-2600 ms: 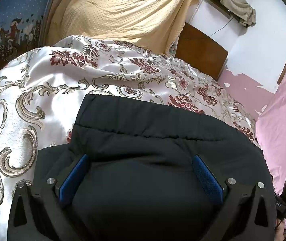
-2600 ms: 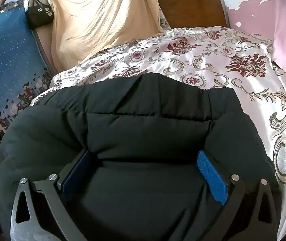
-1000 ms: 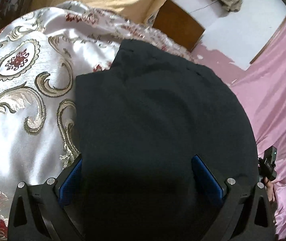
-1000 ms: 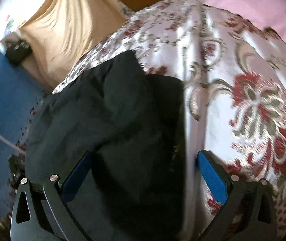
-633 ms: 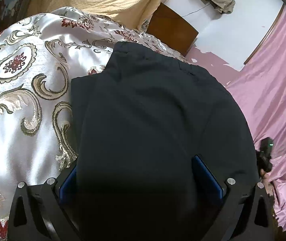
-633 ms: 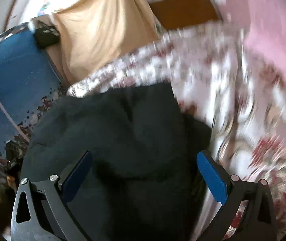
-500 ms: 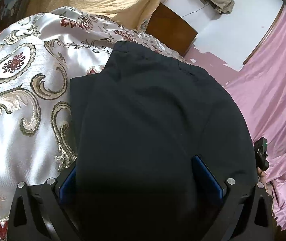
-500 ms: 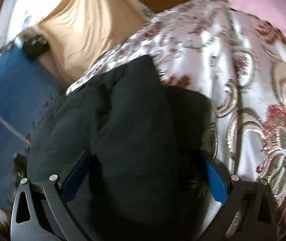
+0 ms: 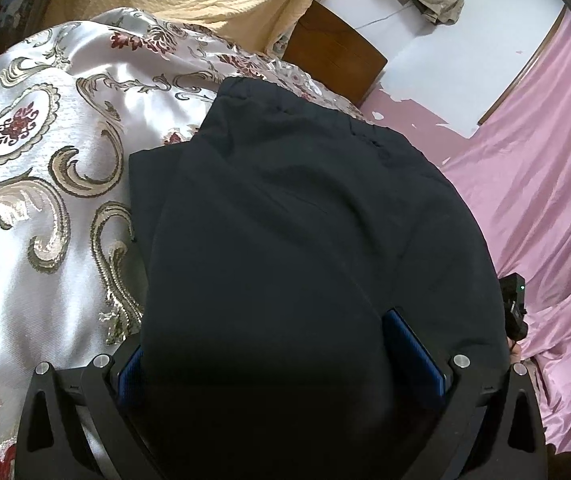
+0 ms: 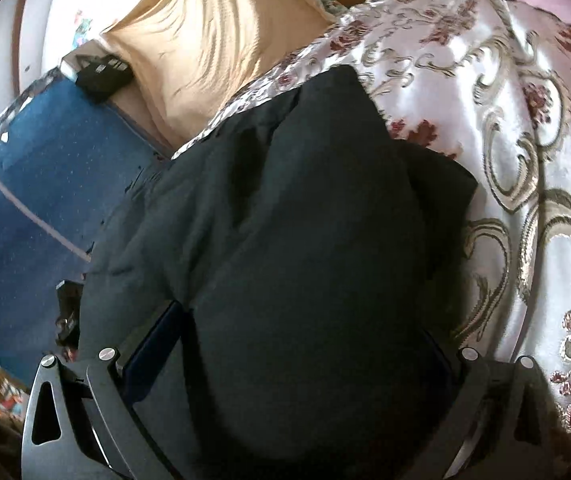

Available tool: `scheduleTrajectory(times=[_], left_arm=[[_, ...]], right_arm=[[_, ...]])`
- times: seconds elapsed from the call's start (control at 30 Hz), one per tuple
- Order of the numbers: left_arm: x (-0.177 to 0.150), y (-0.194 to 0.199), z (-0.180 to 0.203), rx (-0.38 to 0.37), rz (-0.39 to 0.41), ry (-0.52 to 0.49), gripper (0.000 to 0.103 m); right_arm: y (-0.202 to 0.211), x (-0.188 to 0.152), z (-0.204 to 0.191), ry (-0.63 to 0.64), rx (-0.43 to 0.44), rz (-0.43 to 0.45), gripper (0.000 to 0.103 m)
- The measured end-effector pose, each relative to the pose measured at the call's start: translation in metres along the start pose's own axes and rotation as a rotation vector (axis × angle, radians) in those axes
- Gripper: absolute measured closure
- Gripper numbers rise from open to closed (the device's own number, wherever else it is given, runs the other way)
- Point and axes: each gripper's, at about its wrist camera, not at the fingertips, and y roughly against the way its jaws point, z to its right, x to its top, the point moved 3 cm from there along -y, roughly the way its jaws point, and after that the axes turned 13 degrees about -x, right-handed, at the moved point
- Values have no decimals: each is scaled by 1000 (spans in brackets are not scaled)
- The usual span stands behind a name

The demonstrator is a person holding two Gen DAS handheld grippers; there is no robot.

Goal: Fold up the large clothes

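Left wrist view: my left claw (image 9: 281, 354) stands wide, the black jacket (image 9: 305, 220) bulging between its pads on the bedspread (image 9: 37, 184); nothing pinched, so it may spring open.

Right wrist view: my right claw (image 10: 293, 354) gapes too; the puffy fold could slide off.

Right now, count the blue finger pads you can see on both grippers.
3. Left gripper: both pads, either side of the black jacket. Right gripper: one pad; the other is hidden under fabric.

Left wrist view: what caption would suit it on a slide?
Left gripper, jaws wide apart, over a bulky black jacket lying folded on a floral satin bedspread, pink curtain alongside.
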Motion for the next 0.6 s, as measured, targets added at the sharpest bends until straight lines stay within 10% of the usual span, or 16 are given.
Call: scheduleTrajectory(times=[0.6], left_arm=[[3, -6, 3, 0, -50, -5, 0]], right_arm=[[-4, -15, 6, -19, -73, -4, 1]])
